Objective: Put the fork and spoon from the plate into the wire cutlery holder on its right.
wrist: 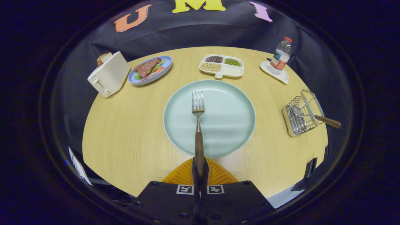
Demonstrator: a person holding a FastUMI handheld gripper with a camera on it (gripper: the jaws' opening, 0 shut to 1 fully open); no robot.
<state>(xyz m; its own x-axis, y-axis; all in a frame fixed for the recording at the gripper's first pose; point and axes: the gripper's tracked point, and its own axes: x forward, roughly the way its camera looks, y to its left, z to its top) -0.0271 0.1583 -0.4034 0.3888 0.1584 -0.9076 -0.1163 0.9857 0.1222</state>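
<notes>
**Fork pinched at handle end, spoon already in holder**

Gripper (200,168) fingers closed down on the fork's wooden handle, both sides pressing it, hardly any gap left. Fork (198,125) sticks straight ahead from the fingers, tines out over the middle of the plate (231,125). Can't tell if tines touch the plate or hang just above it.

Spoon (315,118) sits in the wire holder (301,117) w/ its handle poking out to the right. Holder lies on the table (125,134) to the right of the plate, well apart from it. So, judging by this, half the job done; fork left.

Handling (my read): fork is light, stiff, metal head + wood handle. Wood gives better grip than the steel neck, which would be slick. Held near the tail end, so the head is a long lever and may droop or twist between the fingers if swung fast. A grip nearer the middle would be steadier. Not fragile, but can clatter on the plate or catch on the holder's wires.

Writing: bottle (280,56) has a label, too small to read. Square black-white marker tags on the gripper body, no text. No brand seen on fork, plate or holder.

Others: toaster (107,75), steak plate (150,69), bean tray (222,65) beyond the plate.
</notes>
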